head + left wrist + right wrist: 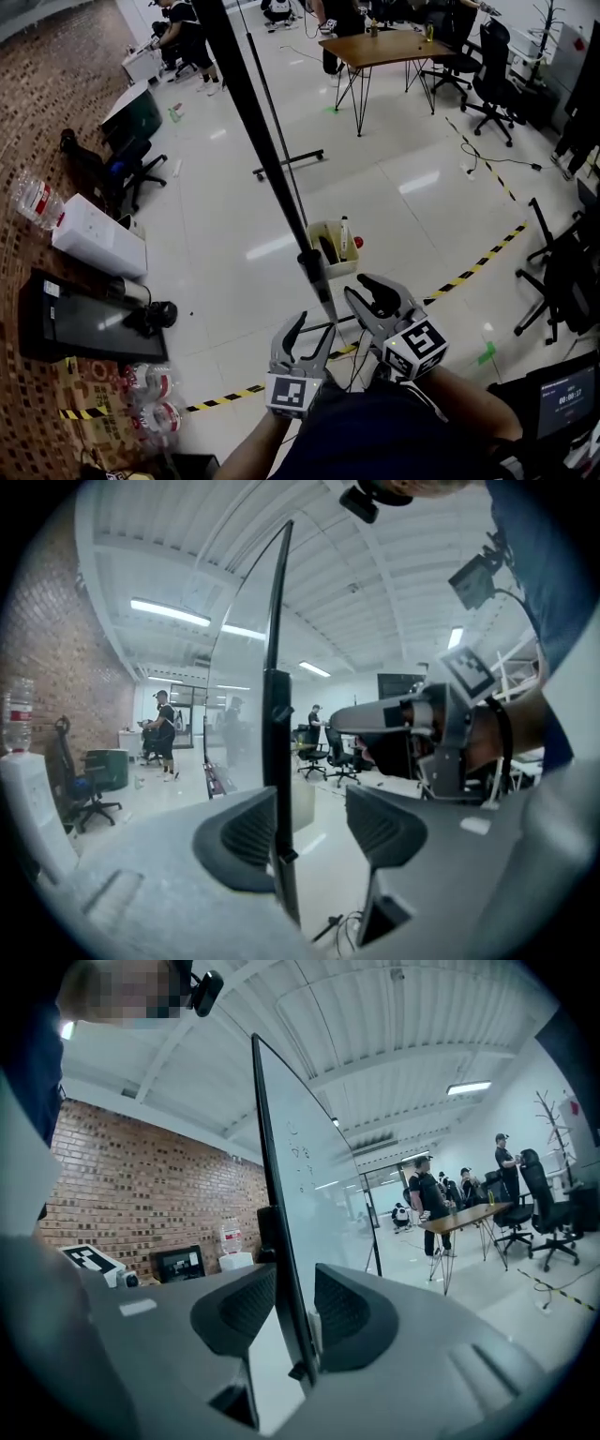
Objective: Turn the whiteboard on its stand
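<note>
The stiff, tall whiteboard [253, 122] probably pivots lightly; grip its thin lower-centre edge. Left fingers [248, 832] straddle it apart; right fingers [342, 1307] pinch it.

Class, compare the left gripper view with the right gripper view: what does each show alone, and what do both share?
Only the left gripper view: the right gripper and a green bin. Only the right gripper view: a wooden table and a black monitor. Both: the whiteboard edge-on between that view's own jaws.
</note>
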The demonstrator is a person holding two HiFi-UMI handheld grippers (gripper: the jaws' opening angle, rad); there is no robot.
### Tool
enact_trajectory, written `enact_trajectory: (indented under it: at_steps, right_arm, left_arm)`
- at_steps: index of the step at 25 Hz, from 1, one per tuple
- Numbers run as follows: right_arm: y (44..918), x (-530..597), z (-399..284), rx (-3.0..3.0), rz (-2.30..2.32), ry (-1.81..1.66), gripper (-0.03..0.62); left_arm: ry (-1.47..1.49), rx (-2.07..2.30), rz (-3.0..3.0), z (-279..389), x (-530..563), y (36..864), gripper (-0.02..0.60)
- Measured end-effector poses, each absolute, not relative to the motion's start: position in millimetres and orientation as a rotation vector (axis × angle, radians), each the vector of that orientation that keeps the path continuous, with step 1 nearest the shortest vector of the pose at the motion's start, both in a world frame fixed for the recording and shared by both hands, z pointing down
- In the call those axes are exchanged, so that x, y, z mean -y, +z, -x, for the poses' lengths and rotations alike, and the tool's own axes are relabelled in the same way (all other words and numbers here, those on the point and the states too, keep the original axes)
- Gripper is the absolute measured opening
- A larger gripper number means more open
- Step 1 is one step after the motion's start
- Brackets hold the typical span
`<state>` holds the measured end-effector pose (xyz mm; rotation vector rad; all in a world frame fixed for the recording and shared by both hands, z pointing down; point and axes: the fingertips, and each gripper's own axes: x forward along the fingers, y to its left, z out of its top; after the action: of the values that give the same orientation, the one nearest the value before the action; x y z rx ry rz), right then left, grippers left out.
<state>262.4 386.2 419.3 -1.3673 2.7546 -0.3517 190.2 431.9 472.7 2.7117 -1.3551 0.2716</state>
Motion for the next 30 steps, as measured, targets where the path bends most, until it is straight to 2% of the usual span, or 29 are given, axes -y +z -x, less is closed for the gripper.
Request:
enact_trajectory:
  at_steps: [18,30]
  right_arm:
    - [430,-438,-363,-2.576,1.61,-0.383,0.1]
    - [422,-446,-395,-2.574,1.687,-0.312,0.097]
  left_arm:
    - [0.161,1.084,-2.802,-291,-454,432,0.189]
    - [0.147,1.051,-2.785,-314,-452,427,0.184]
